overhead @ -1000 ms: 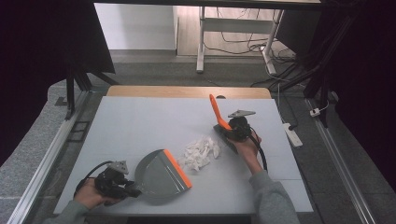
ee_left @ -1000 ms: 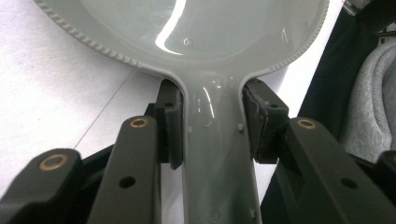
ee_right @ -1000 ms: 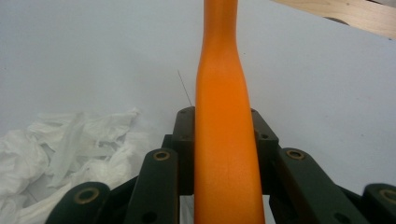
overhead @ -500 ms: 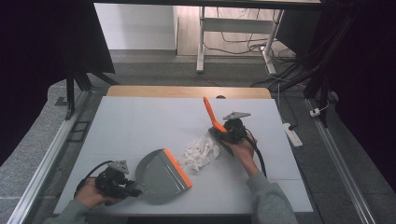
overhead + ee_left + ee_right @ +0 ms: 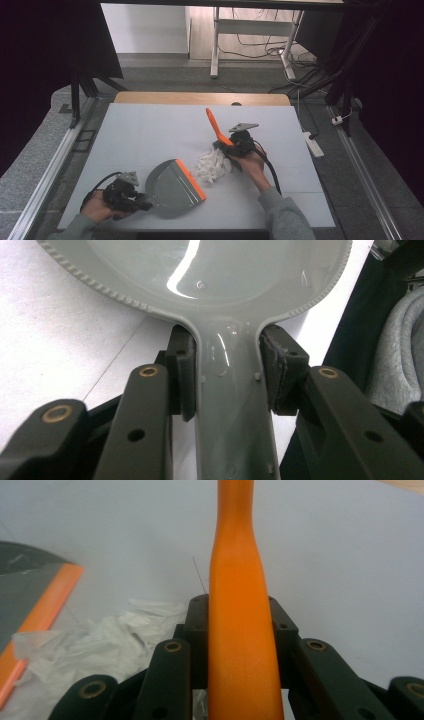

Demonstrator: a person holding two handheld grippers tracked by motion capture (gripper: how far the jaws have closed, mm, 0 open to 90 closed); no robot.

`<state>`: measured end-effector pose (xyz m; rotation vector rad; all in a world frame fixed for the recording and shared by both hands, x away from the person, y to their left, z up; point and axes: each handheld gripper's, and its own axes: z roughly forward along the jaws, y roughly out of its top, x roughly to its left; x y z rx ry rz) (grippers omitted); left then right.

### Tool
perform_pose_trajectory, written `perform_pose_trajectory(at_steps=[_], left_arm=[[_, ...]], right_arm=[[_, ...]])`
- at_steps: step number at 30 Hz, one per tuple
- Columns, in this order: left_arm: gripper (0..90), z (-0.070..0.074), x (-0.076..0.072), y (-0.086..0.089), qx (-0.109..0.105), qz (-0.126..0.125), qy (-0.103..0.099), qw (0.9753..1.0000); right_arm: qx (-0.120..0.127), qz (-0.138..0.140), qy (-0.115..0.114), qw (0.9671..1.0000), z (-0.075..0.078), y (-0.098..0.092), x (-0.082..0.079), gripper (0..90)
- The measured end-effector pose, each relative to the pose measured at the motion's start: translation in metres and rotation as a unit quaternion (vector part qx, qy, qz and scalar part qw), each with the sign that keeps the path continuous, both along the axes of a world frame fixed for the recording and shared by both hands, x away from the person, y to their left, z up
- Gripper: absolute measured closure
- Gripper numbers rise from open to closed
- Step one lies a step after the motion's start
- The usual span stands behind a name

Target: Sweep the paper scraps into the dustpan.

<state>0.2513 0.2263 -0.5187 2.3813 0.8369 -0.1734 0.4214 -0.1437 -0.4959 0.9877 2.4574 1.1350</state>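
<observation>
Background stuff from my seat: I'm at a pale grey table (image 5: pixel 150 135) with a wooden strip (image 5: pixel 200 98) along its far edge. Past that there's a white metal stand (image 5: pixel 216 45) on the floor, with a tangle of dark cables (image 5: pixel 260 37) behind it. On my right, a white power strip (image 5: pixel 313 142) lies on the floor just beside the table. Black curtains (image 5: pixel 50 45) hang on both sides.

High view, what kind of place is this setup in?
Probably a lab or recording workspace, not a home. A bare white table stands on metal rails, dark curtains hang at the sides, and loose cables lie on the floor beyond it.
</observation>
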Motion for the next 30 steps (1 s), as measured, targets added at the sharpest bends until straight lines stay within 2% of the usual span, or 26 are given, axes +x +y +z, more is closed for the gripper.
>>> perform_pose_trajectory(at_steps=[4, 19, 30], left_arm=[[61.5, 0.0, 0.0, 0.0, 0.0, 0.0, 0.0, 1.0], [61.5, 0.0, 0.0, -0.002, 0.001, 0.001, 0.0, 1.0], [61.5, 0.001, 0.0, -0.004, 0.001, 0.0, -0.002, 1.0]], right_arm=[[-0.005, 0.018, 0.001, 0.9998, -0.001, 0.012, -0.007, 70.5], [0.007, 0.062, 0.012, 0.998, -0.001, 0.042, -0.025, 70.4], [0.006, 0.078, 0.012, 0.9968, -0.002, 0.057, -0.034, 70.4]])
